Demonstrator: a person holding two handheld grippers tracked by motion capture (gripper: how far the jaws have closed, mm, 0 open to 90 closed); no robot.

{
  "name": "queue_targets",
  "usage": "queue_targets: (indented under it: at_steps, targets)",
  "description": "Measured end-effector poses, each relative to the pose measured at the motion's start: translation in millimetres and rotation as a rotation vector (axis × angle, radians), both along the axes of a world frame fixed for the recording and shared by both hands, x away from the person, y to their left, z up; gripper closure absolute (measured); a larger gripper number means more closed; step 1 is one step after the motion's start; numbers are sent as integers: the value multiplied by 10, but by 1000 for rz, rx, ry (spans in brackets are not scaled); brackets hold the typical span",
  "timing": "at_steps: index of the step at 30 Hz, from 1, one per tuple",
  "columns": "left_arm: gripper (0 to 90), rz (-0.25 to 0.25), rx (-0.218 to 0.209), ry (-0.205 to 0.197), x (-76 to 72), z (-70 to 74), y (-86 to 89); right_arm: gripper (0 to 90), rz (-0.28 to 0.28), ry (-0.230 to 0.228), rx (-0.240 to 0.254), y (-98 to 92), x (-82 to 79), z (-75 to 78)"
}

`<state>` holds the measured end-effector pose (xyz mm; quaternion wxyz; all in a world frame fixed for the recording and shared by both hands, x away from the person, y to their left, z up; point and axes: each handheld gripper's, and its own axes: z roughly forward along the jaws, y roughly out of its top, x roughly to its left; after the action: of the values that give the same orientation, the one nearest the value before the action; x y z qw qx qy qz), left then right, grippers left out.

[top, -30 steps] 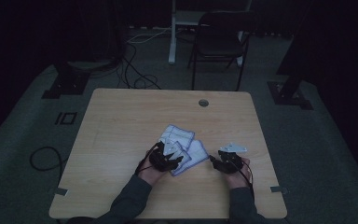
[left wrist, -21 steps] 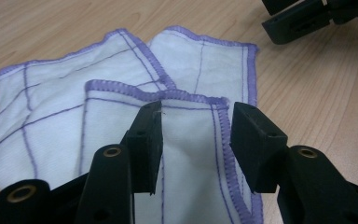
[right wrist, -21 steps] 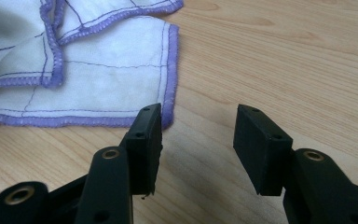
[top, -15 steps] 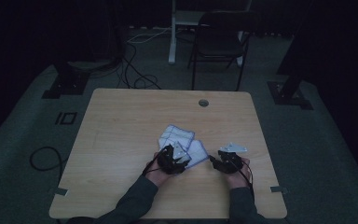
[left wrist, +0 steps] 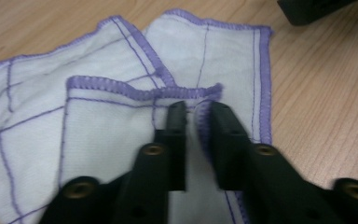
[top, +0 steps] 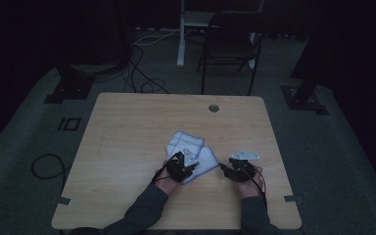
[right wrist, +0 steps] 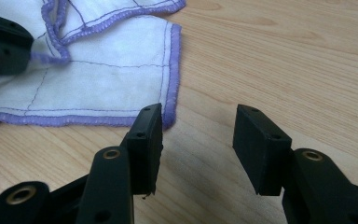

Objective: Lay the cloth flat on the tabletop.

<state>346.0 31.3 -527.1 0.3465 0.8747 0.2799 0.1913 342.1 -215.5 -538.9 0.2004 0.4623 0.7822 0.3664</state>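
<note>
We are pinching the soft, limp cloth (left wrist: pixel 121 140) on the table (top: pixel 127 147) with the left hand-held gripper (left wrist: pixel 196 109), whose jaws have just been closing on its folded purple hem. The right hand-held gripper (right wrist: pixel 198 123) is waiting spread beside the cloth's near right corner, a good second hold.
</note>
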Motion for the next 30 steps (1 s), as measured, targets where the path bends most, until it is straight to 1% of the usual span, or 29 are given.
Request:
queue_targets:
  at_steps: [1,3,8,14,21,24,28,30]
  targets:
    - [860,5,-6,-2,0,13,9,529,0,-1,0,-1,0,1]
    - [872,7,-8,-5,8,38,30,534,1,-3,2,-2,-3,4]
    - [877,18,-23,-17,3,84,59,554,8,-8,7,3,-11,12]
    - [877,34,-44,-44,-14,177,139,573,17,-18,7,15,-20,21]
    - [877,74,-84,-67,-27,279,296,584,22,-24,9,30,-18,25]
    - [877,95,-101,-70,-33,310,370,584,22,-25,9,31,-18,26]
    - [876,141,-137,-68,-51,317,503,586,21,-26,9,30,-16,24]
    - [876,155,-139,-68,-66,309,576,590,22,-26,9,34,-16,24]
